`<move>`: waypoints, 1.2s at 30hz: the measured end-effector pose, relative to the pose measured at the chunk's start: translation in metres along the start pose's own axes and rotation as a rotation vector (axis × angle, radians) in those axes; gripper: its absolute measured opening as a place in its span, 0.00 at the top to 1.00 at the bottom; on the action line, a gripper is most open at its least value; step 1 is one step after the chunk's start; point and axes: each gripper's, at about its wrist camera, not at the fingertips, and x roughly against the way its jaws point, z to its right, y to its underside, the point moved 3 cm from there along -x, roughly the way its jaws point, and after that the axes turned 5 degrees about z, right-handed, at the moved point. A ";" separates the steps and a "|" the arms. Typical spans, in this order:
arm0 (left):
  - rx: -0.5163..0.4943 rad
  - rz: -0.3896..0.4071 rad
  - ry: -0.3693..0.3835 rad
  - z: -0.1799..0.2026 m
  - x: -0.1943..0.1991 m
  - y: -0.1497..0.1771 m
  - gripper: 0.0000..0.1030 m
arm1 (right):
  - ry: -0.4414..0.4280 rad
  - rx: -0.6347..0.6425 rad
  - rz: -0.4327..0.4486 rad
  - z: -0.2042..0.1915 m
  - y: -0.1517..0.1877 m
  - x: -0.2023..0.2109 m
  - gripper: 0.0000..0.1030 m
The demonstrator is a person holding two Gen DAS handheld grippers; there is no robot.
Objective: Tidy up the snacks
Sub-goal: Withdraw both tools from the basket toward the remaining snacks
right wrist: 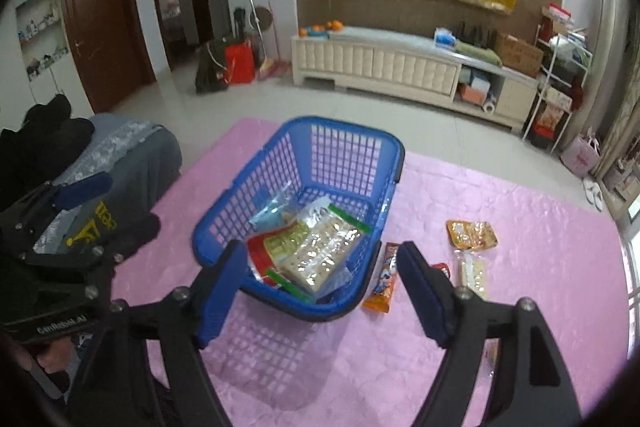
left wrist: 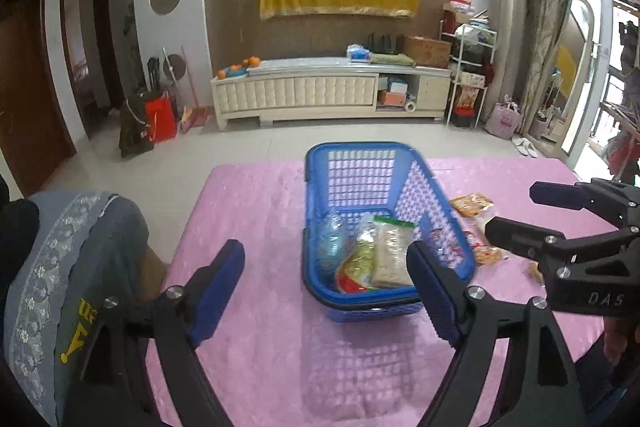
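A blue plastic basket point(left wrist: 360, 163) point(right wrist: 304, 125) stands on the pink cloth. In it lie a clear cracker packet point(left wrist: 392, 251) point(right wrist: 320, 255), a pale blue packet point(left wrist: 332, 239) and a red and green one point(right wrist: 260, 247). Right of the basket on the cloth lie a yellow packet point(left wrist: 472, 203) point(right wrist: 471, 233), an orange bar point(right wrist: 384, 279) and a clear white packet point(right wrist: 474, 273). My left gripper point(left wrist: 324, 255) point(right wrist: 120, 207) hangs open in front of the basket, with nothing in it. My right gripper point(right wrist: 320, 251) point(left wrist: 516, 211) is open too, above the basket's near right corner, and holds nothing.
The pink cloth point(left wrist: 248, 211) covers the table, its far edge just beyond the basket. A chair back draped in grey fabric point(left wrist: 72, 259) point(right wrist: 128, 155) stands at the left edge. Across the tiled floor stands a low white cabinet point(left wrist: 332, 95).
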 end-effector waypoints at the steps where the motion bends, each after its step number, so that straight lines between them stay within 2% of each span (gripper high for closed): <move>1: -0.002 0.003 0.007 0.003 0.003 0.000 0.21 | 0.002 0.000 0.011 0.000 0.001 0.008 0.22; 3: -0.011 0.015 0.023 0.014 0.011 0.001 0.21 | 0.006 -0.006 0.039 0.001 0.004 0.021 0.22; 7: -0.038 0.031 0.052 0.036 0.024 0.006 0.20 | 0.125 0.007 0.142 0.016 0.014 0.048 0.21; 10: -0.048 0.037 0.084 0.054 0.026 0.015 0.19 | 0.137 -0.021 0.187 0.030 0.025 0.060 0.21; 13: -0.064 0.007 0.091 0.070 0.020 0.025 0.19 | 0.124 -0.046 0.168 0.047 0.038 0.064 0.18; 21: -0.053 -0.038 0.138 0.113 0.016 0.043 0.19 | 0.141 -0.118 0.097 0.099 0.077 0.078 0.18; 28: -0.009 -0.053 0.157 0.142 0.007 0.056 0.19 | 0.157 -0.123 0.074 0.133 0.103 0.085 0.18; 32: -0.035 -0.060 0.158 0.164 -0.003 0.063 0.19 | 0.188 -0.095 0.055 0.148 0.119 0.082 0.18; 36: -0.037 -0.083 0.171 0.181 -0.017 0.071 0.19 | 0.184 -0.126 0.022 0.165 0.134 0.076 0.18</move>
